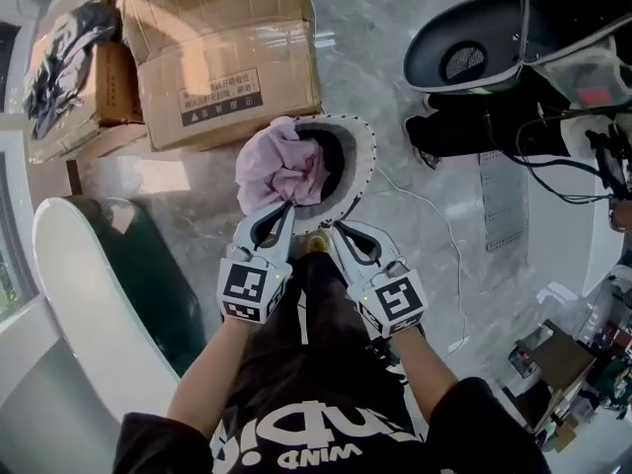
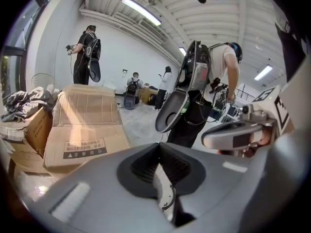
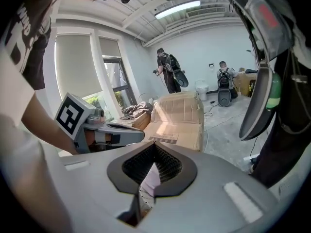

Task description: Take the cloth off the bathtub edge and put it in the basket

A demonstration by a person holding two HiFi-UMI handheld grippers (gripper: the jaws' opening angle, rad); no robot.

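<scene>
The pink cloth [image 1: 281, 171] lies bunched in the round white woven basket [image 1: 363, 156] on the floor, spilling over its left rim. My left gripper [image 1: 289, 208] hovers above the cloth's near edge with its jaws shut and nothing between them. My right gripper [image 1: 333, 228] hangs beside it, over the basket's near rim, also shut and empty. In the left gripper view the jaw tips [image 2: 158, 144] meet, and a bit of basket rim [image 2: 167, 198] shows below. Under the closed tips [image 3: 155, 144] in the right gripper view, a patch of pink cloth [image 3: 151, 178] shows.
The white bathtub [image 1: 79, 294] curves along the lower left. Cardboard boxes [image 1: 217, 47] stand behind the basket, with dark clothes [image 1: 59, 57] on the left one. A thin cable [image 1: 446, 235] crosses the grey floor. A person with black gear [image 1: 513, 77] stands at upper right.
</scene>
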